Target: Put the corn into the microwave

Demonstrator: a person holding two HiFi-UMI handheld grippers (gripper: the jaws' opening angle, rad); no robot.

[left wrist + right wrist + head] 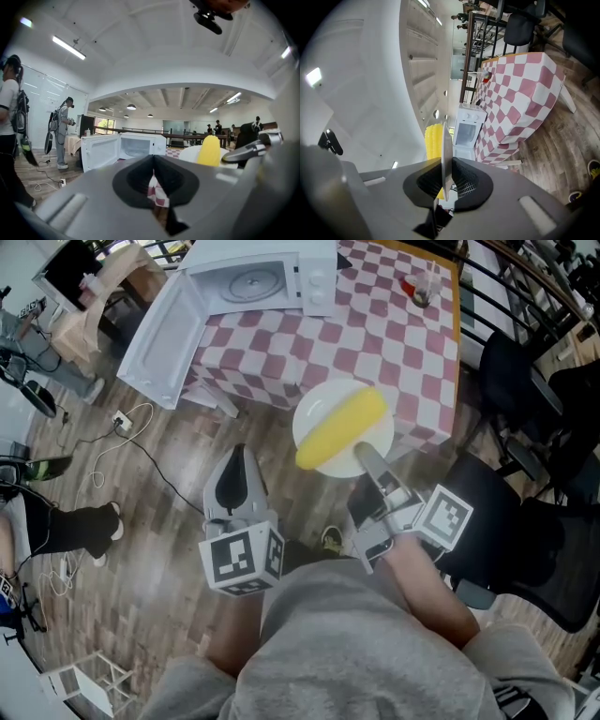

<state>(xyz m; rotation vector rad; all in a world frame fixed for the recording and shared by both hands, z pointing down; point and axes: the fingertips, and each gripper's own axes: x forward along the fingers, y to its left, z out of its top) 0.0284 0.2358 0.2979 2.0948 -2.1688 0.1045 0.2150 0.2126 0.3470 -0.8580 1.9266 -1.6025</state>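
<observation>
Yellow corn (342,427): carried on plate (323,409), mid-frame.
Right gripper (362,456): pinching plate rim.
Left gripper (238,460): closed, empty.
Next: plate level into microwave (272,277), upper left.

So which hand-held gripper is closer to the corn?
Right. The right hand-held gripper pinches the rim of the white plate carrying the corn. The left hand-held gripper hangs apart, left of the plate in the head view.
</observation>
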